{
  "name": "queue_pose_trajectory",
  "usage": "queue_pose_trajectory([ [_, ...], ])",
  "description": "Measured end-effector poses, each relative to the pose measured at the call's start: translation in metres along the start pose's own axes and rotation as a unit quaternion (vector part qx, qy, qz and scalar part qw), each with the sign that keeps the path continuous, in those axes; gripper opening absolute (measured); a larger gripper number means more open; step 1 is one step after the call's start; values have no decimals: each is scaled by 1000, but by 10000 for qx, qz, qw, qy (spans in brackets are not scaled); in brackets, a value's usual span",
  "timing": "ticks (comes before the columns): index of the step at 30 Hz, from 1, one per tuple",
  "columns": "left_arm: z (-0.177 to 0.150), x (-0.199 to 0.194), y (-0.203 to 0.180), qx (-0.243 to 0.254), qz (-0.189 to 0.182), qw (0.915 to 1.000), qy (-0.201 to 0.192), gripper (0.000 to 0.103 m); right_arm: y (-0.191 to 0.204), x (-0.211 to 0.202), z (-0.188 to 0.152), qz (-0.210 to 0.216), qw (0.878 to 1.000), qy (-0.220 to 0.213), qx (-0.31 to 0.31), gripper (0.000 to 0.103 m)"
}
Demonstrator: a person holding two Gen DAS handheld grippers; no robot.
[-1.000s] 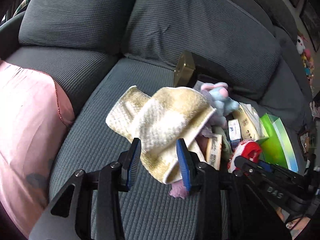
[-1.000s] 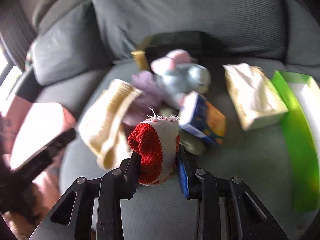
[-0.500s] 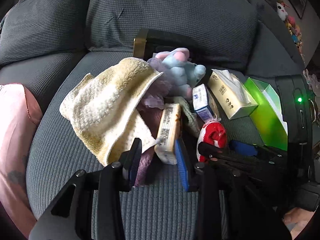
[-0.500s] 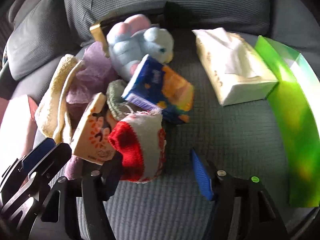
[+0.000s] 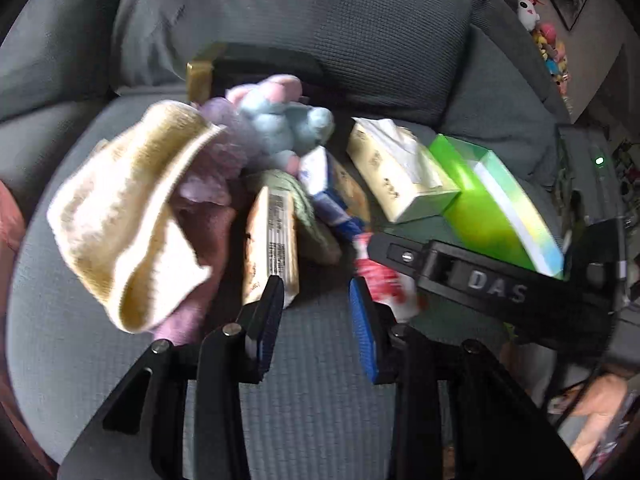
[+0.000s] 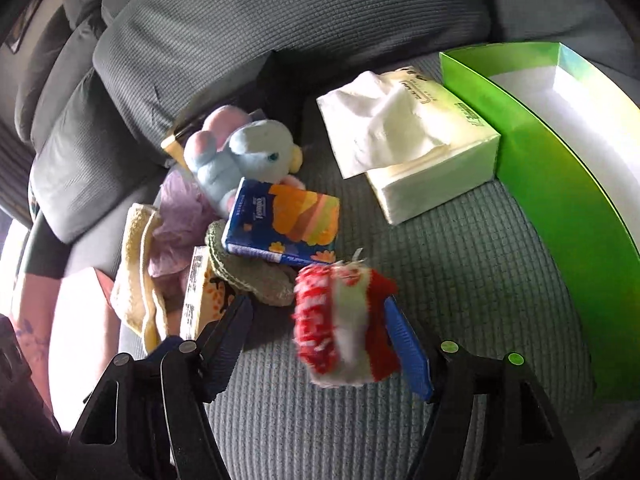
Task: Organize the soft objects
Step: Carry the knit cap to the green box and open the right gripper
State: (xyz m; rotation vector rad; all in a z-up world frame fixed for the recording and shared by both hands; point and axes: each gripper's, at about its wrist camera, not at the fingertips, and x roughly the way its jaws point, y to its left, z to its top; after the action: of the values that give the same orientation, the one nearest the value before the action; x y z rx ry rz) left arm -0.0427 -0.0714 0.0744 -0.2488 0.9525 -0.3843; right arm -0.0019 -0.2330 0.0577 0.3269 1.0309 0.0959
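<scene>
Right gripper [image 6: 326, 342]: jaws spread wide, with a red-and-white sock [image 6: 344, 324] between them, resting against the blue pad of the right-hand finger and well clear of the other; blur hides whether it touches the seat [image 6: 460, 264]. Left gripper [image 5: 316, 320]: jaws parted to a moderate gap, holding nothing, with bare ribbed seat fabric between and below the fingers. The tip of its left-hand finger sits just at the lower corner of a tan pack [image 5: 272, 240] standing on edge, barcode side showing; its print is too small to read. The body of the right gripper crosses the left view and bears the letters "DAS".

Beyond the fingers lies the pile: a cream towel [image 5: 124, 216] at its left edge over a lilac cloth [image 6: 176, 220], a green knit piece [image 6: 248, 276] under a blue-and-orange tissue pack [image 6: 284, 224] with unreadable white lettering, and a blue-and-pink plush [image 6: 240, 152] at the back, against a dark box with a gold edge [image 5: 200, 76].

Right of the pile, open seat surface runs to a white tissue pack [image 6: 424, 144], a sheet standing out of its top; its print is not legible. Just beside it stands an open green box [image 6: 560, 184], white inside, along the right edge of the seat. The grey back cushions [image 6: 320, 20] close the far side.
</scene>
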Motion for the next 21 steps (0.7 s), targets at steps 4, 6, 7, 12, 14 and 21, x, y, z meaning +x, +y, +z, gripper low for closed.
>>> queue_pose_trajectory([
  [4,-1,15,-3,-57,-231,9992,317,31,-13,-1,3,-42,9998,13,216,60],
  [6,-3,25,-5,36,-95,9990,430,31,-13,3,2,-76,9997,67,215,54],
  [7,-5,30,-7,70,-85,9987,493,31,-13,5,2,-47,9997,116,208,53],
  [12,-3,46,-13,-5,-423,9976,555,28,-12,14,3,245,9992,250,183,53],
  [14,-2,52,-12,-114,-738,9953,619,25,-13,19,4,251,9988,349,221,48],
  [21,2,46,-20,-105,-1395,9896,323,20,-18,8,6,525,9982,158,235,41],
])
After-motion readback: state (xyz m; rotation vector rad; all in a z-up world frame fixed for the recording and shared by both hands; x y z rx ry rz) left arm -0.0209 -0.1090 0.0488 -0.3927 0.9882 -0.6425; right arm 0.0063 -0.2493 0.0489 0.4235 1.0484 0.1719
